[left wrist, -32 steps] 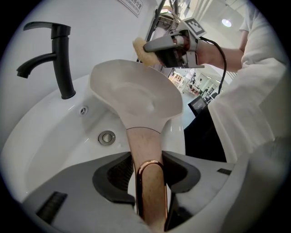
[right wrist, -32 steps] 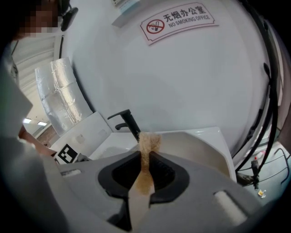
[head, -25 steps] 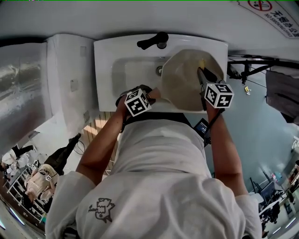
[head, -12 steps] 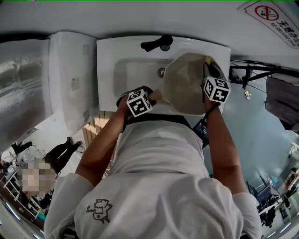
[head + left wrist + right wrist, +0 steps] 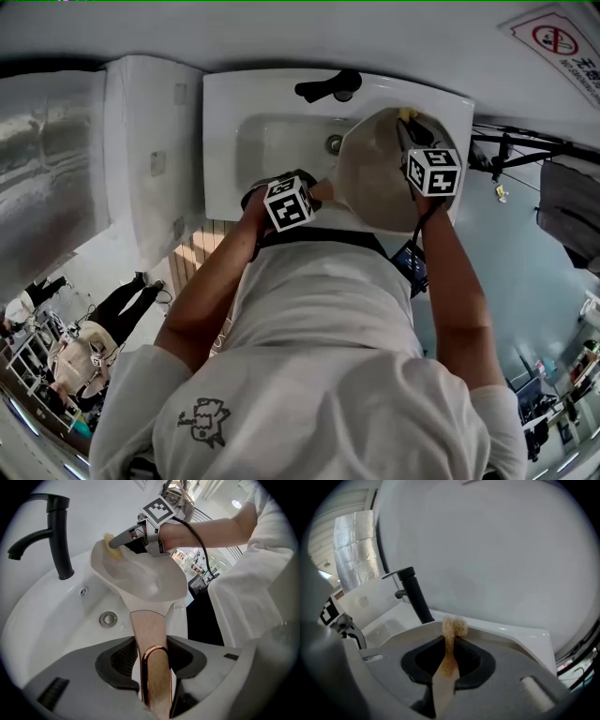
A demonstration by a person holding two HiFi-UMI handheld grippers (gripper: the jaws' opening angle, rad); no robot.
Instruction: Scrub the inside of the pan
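The pan [image 5: 375, 173] hangs tilted over the right part of the sink [image 5: 272, 141], its open side turned up toward the head view. Its long axis runs from the bowl at upper right down to the handle [image 5: 149, 630] at lower left. The left gripper [image 5: 152, 651] has its jaws clamped on that handle, with the wooden shaft and its copper-coloured end filling the gap between them.

The right gripper [image 5: 450, 651] has its jaws pinched narrow on a yellow sponge [image 5: 453, 626], whose frayed tip pokes out just past them. In the head view the sponge sits at the very top of the pan, by the far rim. In the left gripper view it appears to rest against the inner wall there, just right of the black faucet [image 5: 328, 86].

That is the relation the next stroke depends on — nearly all of the pan's inside lies below the sponge in the head view, toward the handle and the person. By my reading, the right hand alone can scrub, drawing the sponge down the pan's long axis or sweeping it along the wall, while the left hand braces the pan.
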